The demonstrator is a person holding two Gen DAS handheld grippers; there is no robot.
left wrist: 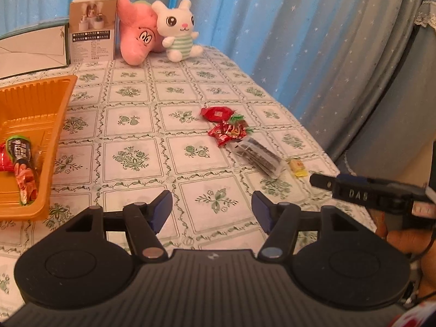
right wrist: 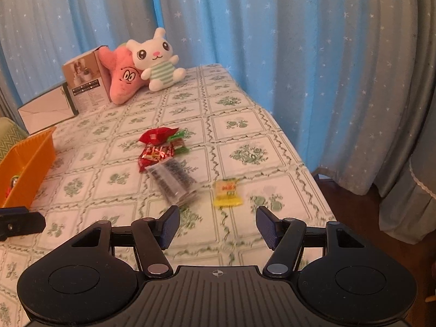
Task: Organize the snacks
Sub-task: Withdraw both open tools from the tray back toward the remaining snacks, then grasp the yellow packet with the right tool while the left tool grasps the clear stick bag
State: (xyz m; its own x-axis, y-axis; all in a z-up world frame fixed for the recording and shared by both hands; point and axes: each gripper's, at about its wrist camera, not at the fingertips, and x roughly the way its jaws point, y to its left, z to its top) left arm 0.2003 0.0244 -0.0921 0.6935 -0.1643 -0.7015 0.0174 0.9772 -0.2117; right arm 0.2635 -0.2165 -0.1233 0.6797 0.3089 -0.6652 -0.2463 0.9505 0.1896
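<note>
Left gripper [left wrist: 212, 209]: hovering over the table [left wrist: 136, 125] near its front edge, jaws standing spread, nothing between them.
Right gripper [right wrist: 218, 227]: also hanging over the front edge, jaws spread and gripping nothing.
Yellow candy [right wrist: 227, 192]: lying just beyond the right gripper's fingertips, near the table's right edge.
Clear packet [right wrist: 174, 182]: lying beside the yellow candy, ahead of the right gripper's left finger.
Red snacks [right wrist: 156, 144]: sitting in a small cluster mid-table, touching the clear packet's far end.
Orange tray [left wrist: 32, 125]: resting at the table's left edge, holding a dark snack pack [left wrist: 23, 169], well apart from both grippers.
</note>
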